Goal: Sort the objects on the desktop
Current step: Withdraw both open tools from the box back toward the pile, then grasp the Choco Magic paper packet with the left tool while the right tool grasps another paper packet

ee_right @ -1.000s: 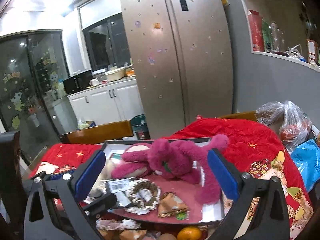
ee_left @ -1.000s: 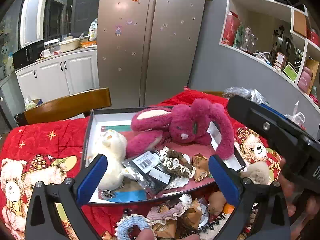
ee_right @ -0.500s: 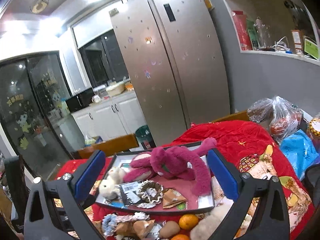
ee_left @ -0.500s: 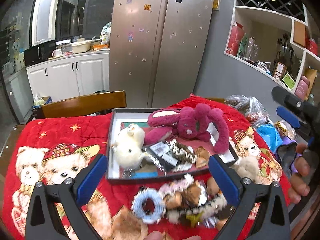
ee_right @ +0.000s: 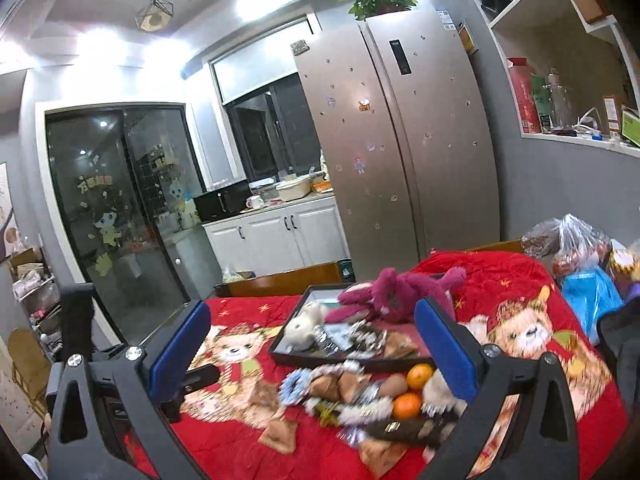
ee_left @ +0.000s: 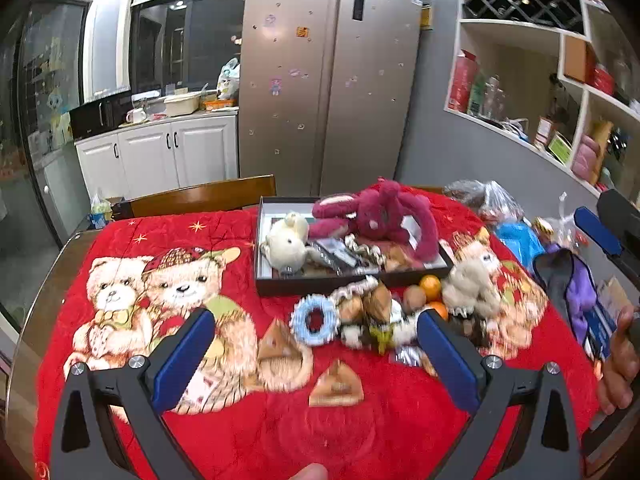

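Hovering above the red bear-print cloth [ee_left: 248, 420] on the tabletop, your left claw [ee_left: 310, 354] gapes wide and carries nothing; your right claw [ee_right: 312, 346] is just as wide and just as bare — both well back from the clutter. At twelve o'clock from the left claw sits the dark tray [ee_left: 280, 286]; inside it a magenta plush rabbit [ee_left: 376, 216] sprawls at the far side, a cream plush [ee_left: 286, 242] at its nine o'clock. Just beside the tray's near wall lies the loose pile — a pale blue scrunchie [ee_left: 314, 320], two oranges [ee_right: 412, 390], a beige furry toy [ee_left: 470, 288]; two tan triangular pouches [ee_left: 338, 386] lie nearer you, apart from the heap.
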The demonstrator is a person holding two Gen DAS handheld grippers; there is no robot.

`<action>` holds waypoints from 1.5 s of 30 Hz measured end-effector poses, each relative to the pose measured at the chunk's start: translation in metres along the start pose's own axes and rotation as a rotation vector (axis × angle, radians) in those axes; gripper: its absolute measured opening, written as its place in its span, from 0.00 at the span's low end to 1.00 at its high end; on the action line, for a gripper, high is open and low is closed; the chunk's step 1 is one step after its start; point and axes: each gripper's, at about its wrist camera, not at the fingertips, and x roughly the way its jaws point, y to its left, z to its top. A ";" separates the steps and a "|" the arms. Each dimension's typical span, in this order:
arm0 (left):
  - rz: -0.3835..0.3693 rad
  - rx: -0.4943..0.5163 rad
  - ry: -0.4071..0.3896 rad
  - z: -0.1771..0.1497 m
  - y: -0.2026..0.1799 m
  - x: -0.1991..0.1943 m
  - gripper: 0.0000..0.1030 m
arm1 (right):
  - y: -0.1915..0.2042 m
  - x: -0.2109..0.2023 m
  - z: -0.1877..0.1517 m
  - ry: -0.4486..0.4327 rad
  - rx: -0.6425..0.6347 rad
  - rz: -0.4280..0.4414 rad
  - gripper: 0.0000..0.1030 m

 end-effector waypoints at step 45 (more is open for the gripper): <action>0.015 0.072 0.304 -0.086 -0.015 0.146 1.00 | -0.066 0.113 -0.161 0.462 0.068 -0.051 0.76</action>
